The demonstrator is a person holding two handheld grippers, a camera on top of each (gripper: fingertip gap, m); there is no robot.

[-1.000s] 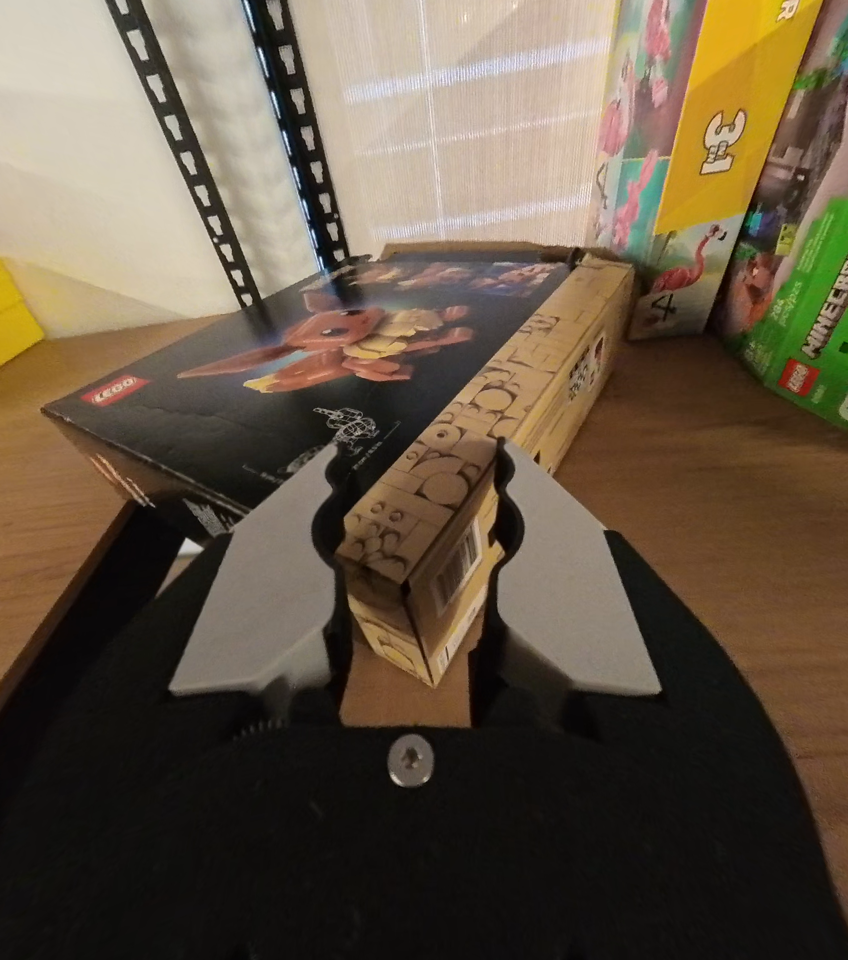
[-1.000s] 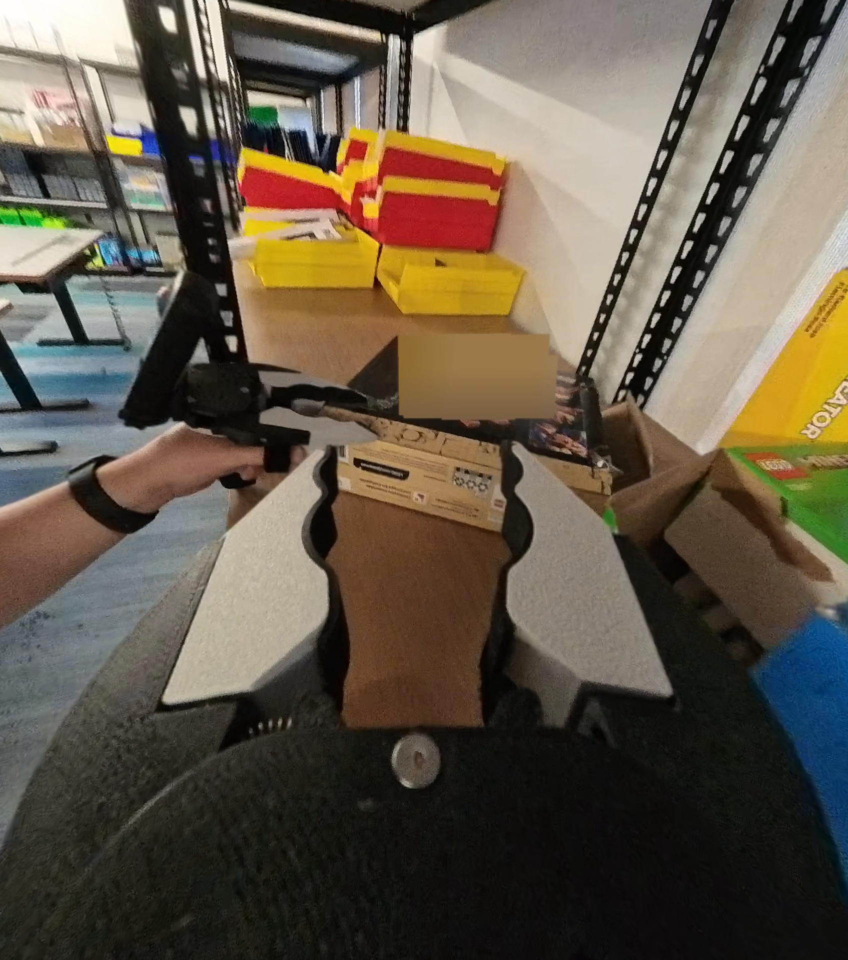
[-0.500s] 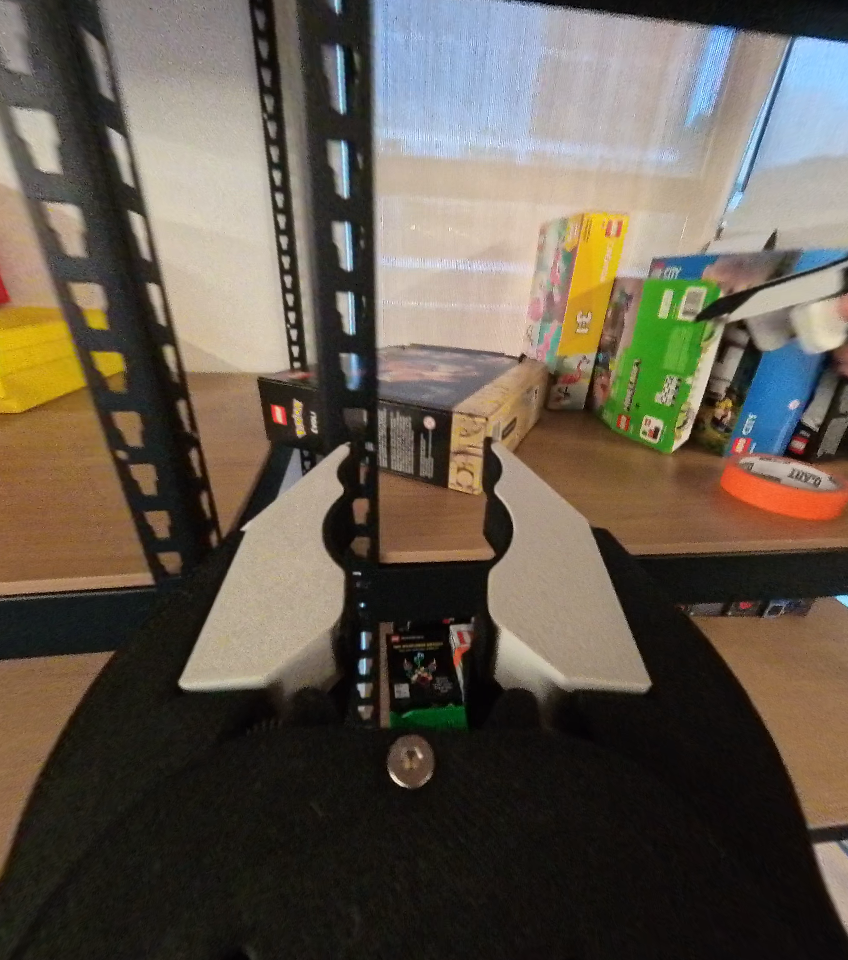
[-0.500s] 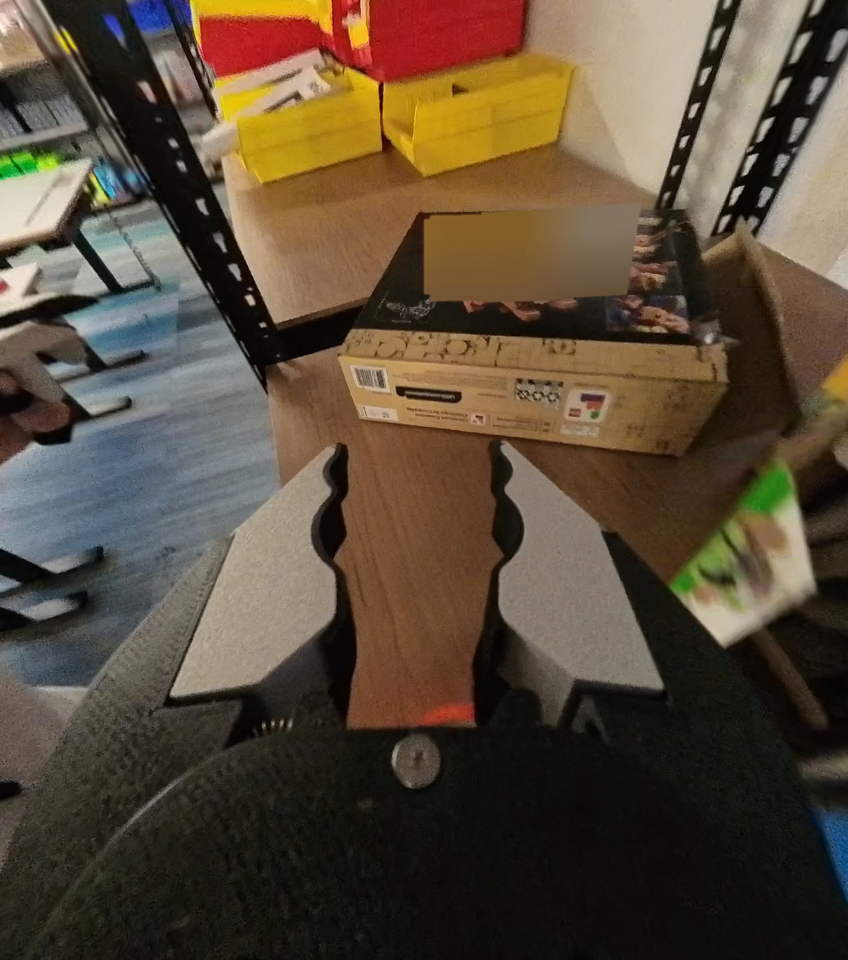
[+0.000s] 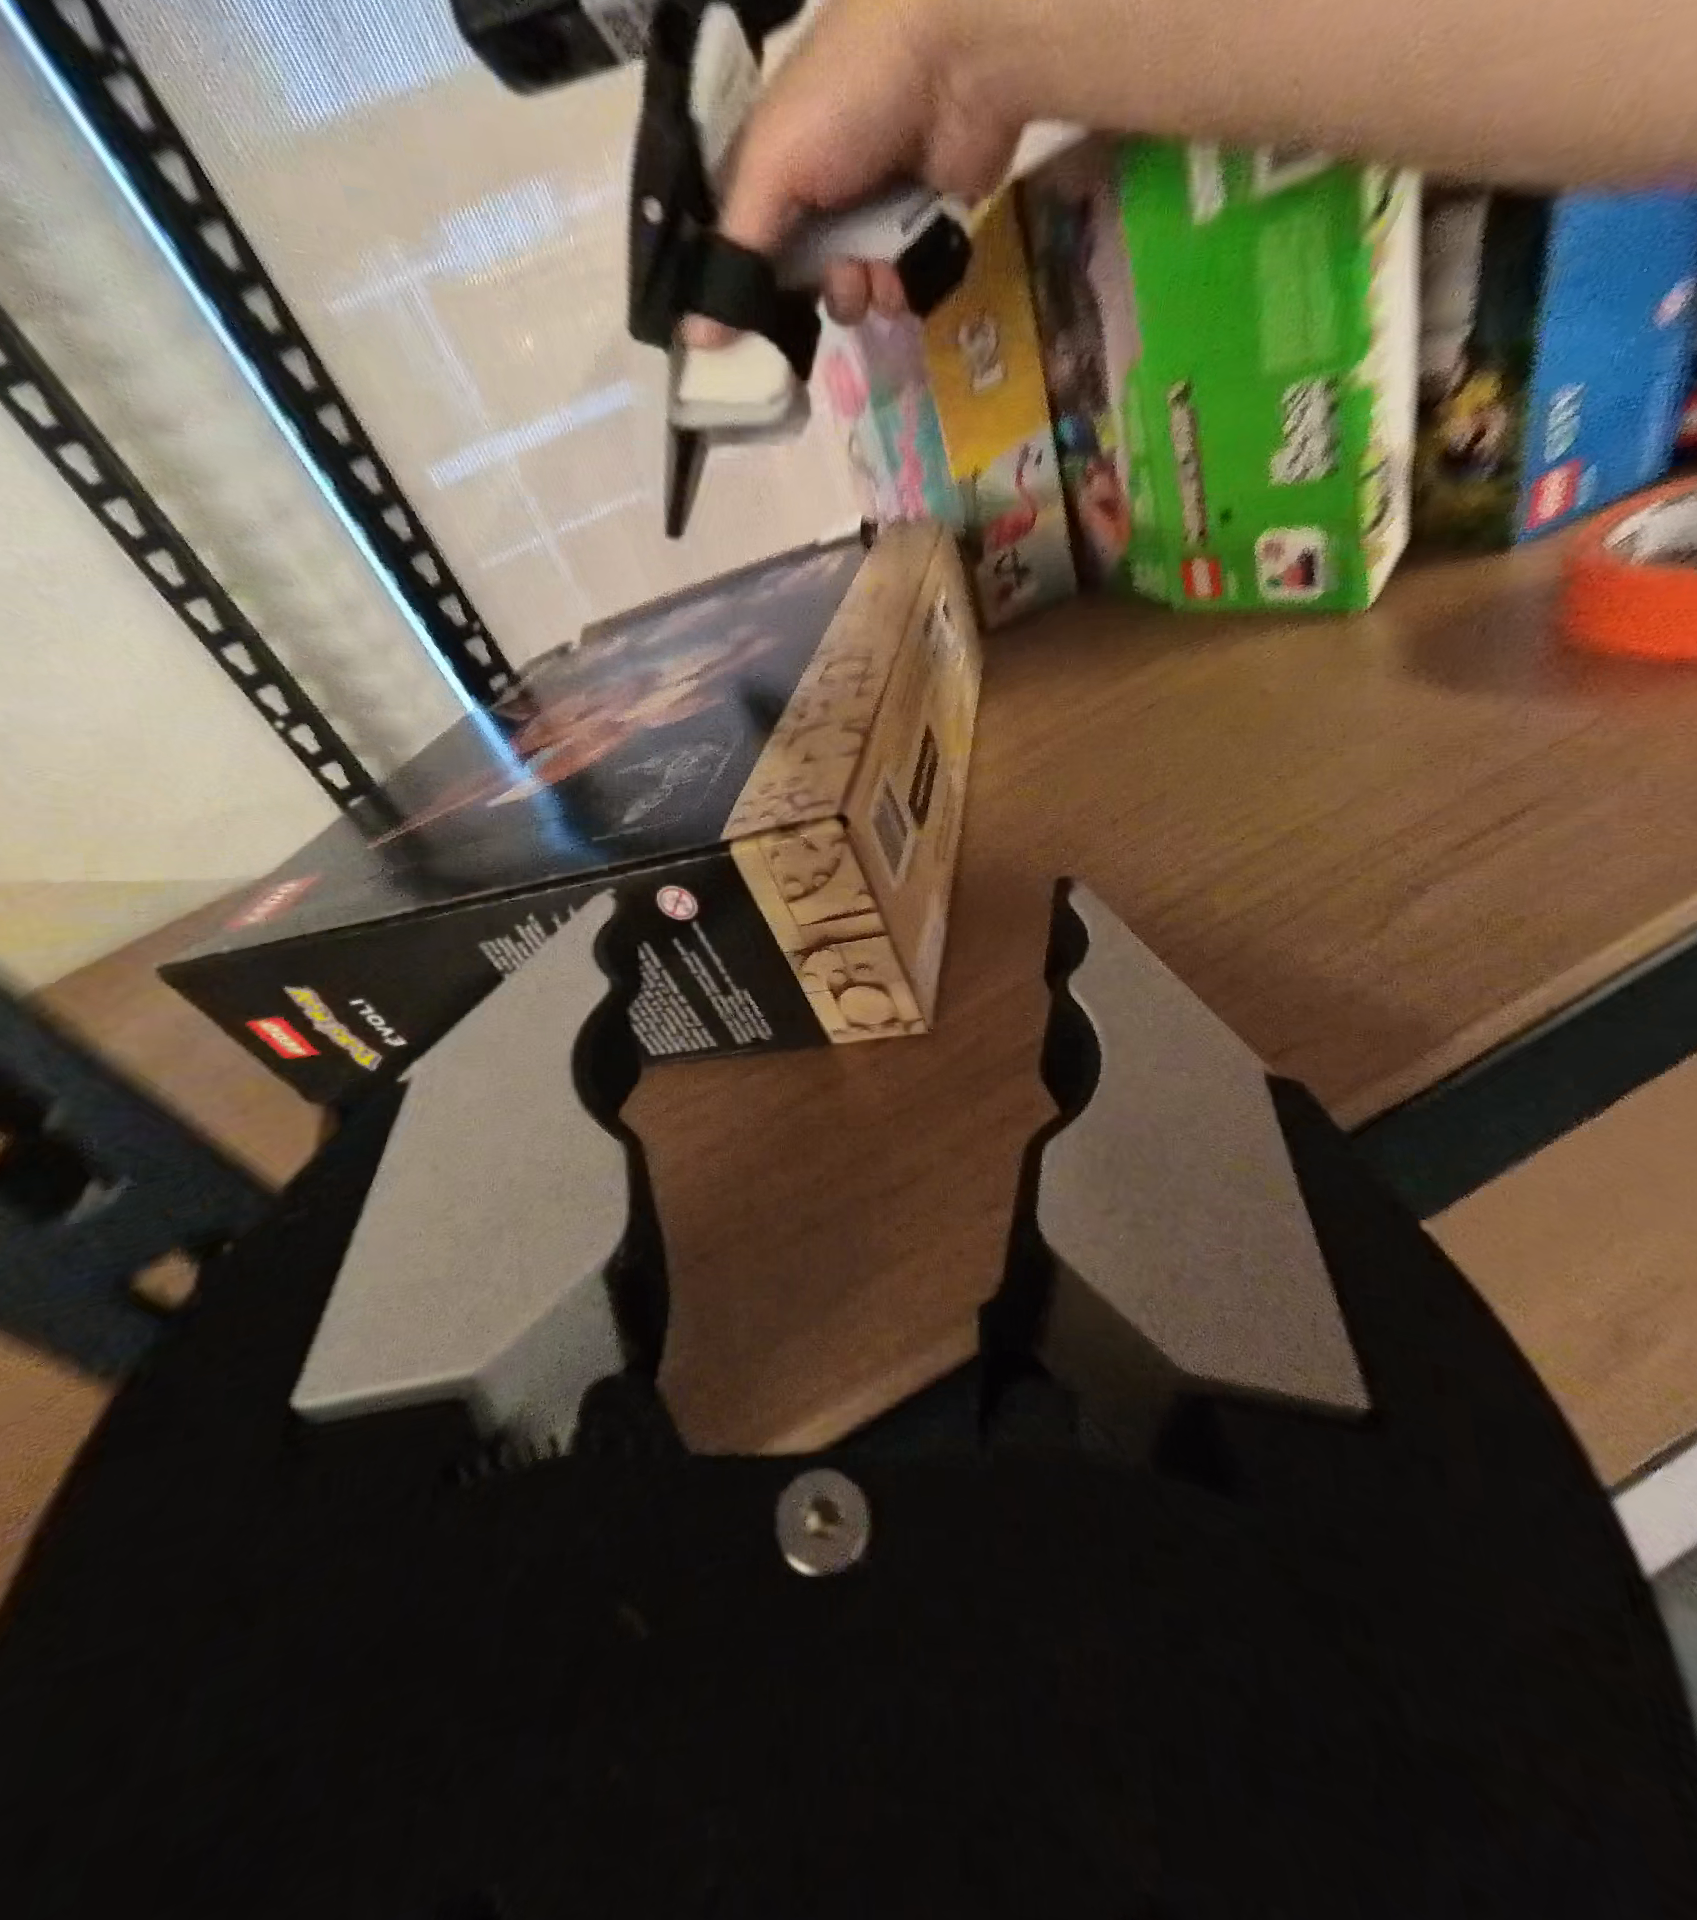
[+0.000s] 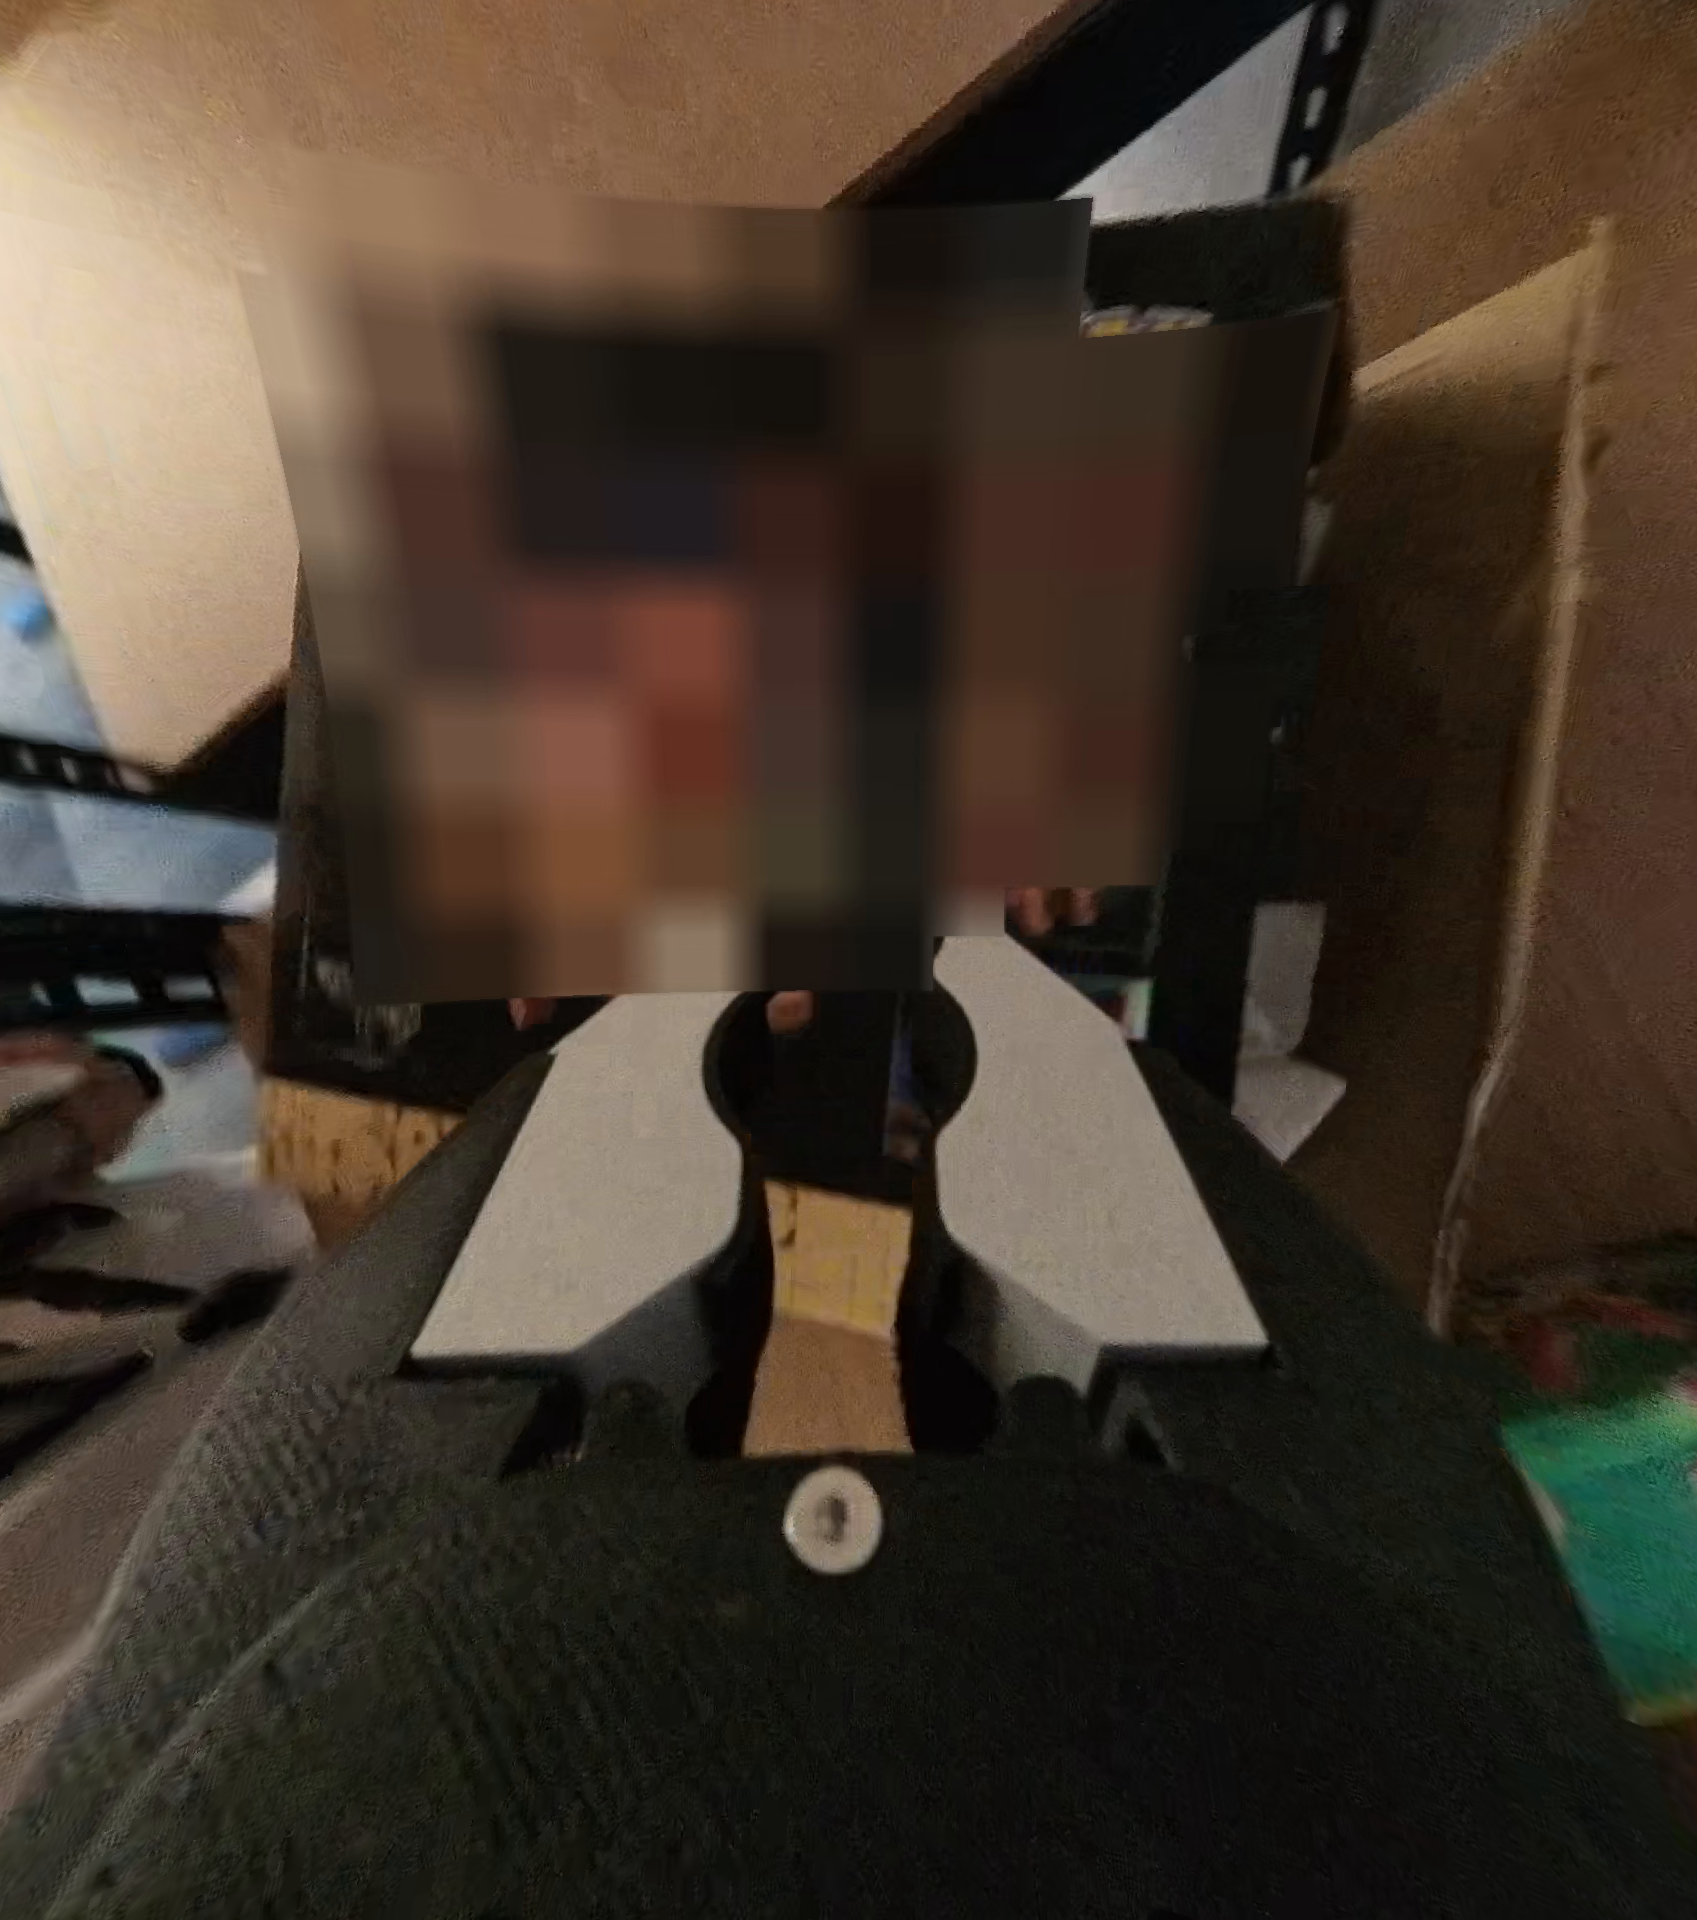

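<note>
A flat black box with tan sides [image 5: 854, 727] lies on the wooden shelf [image 5: 1291, 831]. My left gripper [image 5: 833, 899] is wide open and empty, just short of the box's near corner. A hand [image 5: 854, 114] holds my right gripper [image 5: 683, 488] pointing down over the box's far end; contact cannot be told. In the right wrist view my right gripper [image 6: 802, 987] is close over the box [image 6: 356, 1143]. Its jaws are narrowed, and the tan side and shelf show through the gap. A mosaic patch hides most of the box top.
Upright toy boxes, one of them green [image 5: 1259, 364], line the back right of the shelf. An orange tape roll [image 5: 1696, 582] lies at the right. A black perforated upright [image 5: 231, 416] stands behind the box. A cardboard box [image 6: 1550, 727] is on the right. Spacing between my two grippers at the tips: around 25 cm.
My left gripper let go of the box's tan end, pulled back outside the shelf, then came in again, opened wider. My right gripper moved in close over the box and its jaws narrowed.
</note>
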